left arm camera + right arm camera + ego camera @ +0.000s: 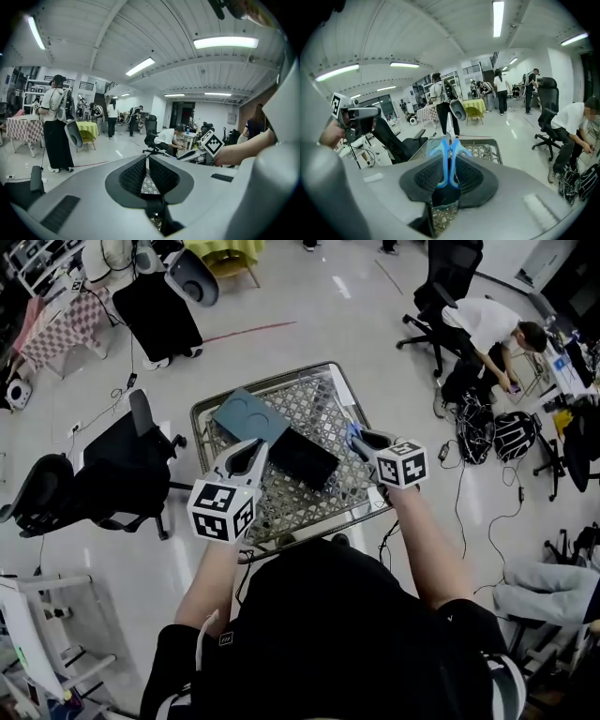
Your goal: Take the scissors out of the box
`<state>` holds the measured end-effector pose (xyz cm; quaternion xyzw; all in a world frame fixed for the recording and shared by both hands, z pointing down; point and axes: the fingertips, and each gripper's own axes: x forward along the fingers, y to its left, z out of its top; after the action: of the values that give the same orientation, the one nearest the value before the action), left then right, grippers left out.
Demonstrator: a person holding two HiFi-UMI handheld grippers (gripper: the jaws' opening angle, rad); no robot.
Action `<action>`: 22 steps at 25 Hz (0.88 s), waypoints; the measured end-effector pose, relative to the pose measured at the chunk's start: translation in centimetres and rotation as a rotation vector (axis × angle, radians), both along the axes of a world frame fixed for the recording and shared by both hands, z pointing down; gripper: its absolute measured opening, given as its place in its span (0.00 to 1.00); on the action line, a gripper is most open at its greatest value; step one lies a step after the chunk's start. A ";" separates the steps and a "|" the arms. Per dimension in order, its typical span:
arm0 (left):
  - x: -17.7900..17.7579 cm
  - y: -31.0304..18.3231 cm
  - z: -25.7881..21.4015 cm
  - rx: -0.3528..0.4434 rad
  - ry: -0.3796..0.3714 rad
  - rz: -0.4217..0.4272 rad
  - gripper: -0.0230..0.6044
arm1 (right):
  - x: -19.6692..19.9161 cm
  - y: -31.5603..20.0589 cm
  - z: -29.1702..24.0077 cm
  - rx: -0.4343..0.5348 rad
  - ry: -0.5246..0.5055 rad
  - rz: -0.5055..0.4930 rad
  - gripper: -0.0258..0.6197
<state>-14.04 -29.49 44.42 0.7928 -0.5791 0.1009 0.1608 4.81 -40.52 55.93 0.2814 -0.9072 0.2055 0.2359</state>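
In the right gripper view, blue-handled scissors [449,161] stand between the pads, blades pointing away from the camera. My right gripper [449,177] is shut on their handles. From the head view, that gripper [361,440] hangs over the right side of the table [323,401], with the scissors [353,433] showing blue at its tip. A black box [302,457] lies on the patterned cloth, and its teal lid [248,414] lies beside it. My left gripper [251,451] hovers just left of the black box. Its fingertips [147,161] meet and hold nothing.
Black office chairs [112,465] stand left of the table. A seated person [487,326] bends over at the upper right, with bags and cables [511,435] on the floor nearby. A white frame [37,634] stands at the lower left.
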 end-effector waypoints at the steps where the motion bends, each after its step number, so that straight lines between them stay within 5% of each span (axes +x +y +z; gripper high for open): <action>1: 0.3 -0.3 -0.4 0.007 -0.003 -0.004 0.08 | 0.3 0.0 -0.7 0.007 -0.022 -0.003 0.19; 22: 3.7 -2.3 -6.6 0.111 -0.032 -0.063 0.08 | 6.8 -0.2 -15.9 0.223 -0.405 0.010 0.19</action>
<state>-10.32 -31.75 37.79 0.7804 -0.6108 0.0760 0.1105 11.59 -40.70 40.00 0.2630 -0.9517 0.1574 0.0154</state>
